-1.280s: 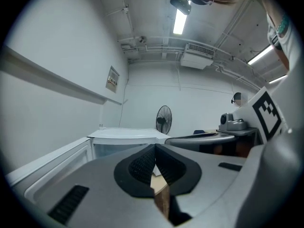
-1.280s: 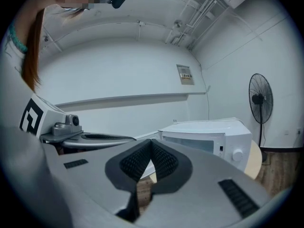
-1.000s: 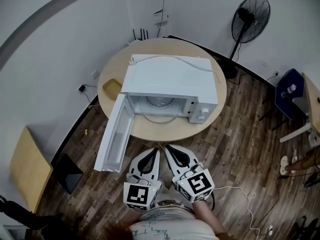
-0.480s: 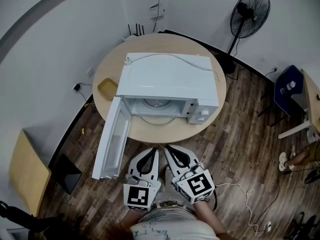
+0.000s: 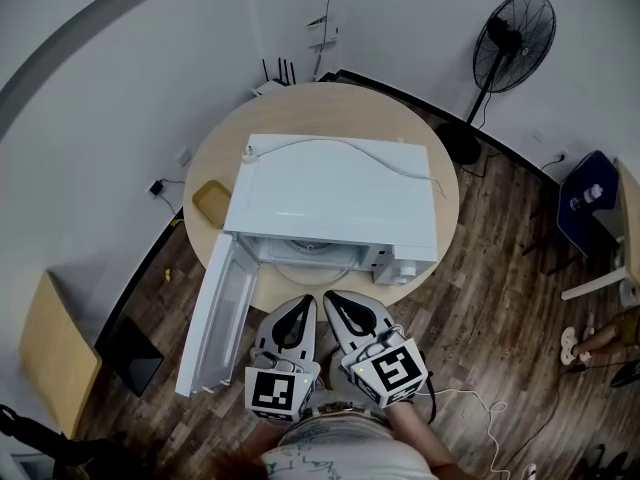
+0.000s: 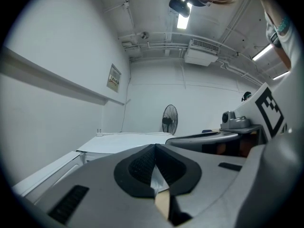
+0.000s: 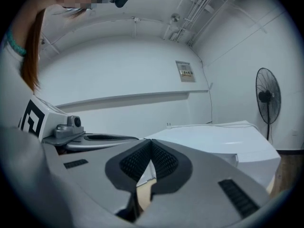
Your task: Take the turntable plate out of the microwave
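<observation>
Round table [image 5: 300, 103] under open microwave [image 5: 335, 193], plank floor [image 5: 480, 268]; left gripper [image 5: 306, 304], right gripper [image 5: 331, 298] closed, empty.

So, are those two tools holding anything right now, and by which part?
Nothing is held. The left tool and right tool are both shut and empty, short of the open microwave, where the turntable plate sits inside.

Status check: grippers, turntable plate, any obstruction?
Both shut, empty: left gripper and right gripper, side by side short of the microwave. Inside it, turntable plate, untouched. Its door swung open at left; nothing blocking the opening.
</observation>
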Tool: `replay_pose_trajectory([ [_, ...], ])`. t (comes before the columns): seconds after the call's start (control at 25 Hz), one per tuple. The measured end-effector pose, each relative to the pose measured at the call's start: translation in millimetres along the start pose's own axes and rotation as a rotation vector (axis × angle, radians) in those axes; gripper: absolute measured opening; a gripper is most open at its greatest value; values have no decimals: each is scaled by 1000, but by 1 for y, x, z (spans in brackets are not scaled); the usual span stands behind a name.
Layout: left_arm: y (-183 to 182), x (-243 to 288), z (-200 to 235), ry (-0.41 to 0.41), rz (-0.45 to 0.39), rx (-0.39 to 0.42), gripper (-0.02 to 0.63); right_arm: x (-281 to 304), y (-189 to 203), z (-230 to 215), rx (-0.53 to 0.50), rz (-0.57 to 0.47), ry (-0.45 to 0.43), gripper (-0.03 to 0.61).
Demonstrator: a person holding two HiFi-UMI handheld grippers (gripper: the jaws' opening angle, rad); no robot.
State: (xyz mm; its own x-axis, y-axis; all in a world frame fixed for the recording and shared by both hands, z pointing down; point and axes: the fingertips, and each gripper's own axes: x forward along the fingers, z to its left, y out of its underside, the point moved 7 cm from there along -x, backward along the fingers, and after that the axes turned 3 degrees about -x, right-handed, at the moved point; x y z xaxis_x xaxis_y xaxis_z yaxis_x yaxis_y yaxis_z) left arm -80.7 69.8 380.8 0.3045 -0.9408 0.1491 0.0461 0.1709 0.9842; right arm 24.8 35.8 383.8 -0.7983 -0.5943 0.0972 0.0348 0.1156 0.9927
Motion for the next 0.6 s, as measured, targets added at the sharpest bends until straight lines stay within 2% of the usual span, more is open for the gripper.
replay_pose_trajectory([
  [0.6, -11, 69, 12, -61, -7, -29, 12, 34, -8, -73, -2, -17, -55, -9],
])
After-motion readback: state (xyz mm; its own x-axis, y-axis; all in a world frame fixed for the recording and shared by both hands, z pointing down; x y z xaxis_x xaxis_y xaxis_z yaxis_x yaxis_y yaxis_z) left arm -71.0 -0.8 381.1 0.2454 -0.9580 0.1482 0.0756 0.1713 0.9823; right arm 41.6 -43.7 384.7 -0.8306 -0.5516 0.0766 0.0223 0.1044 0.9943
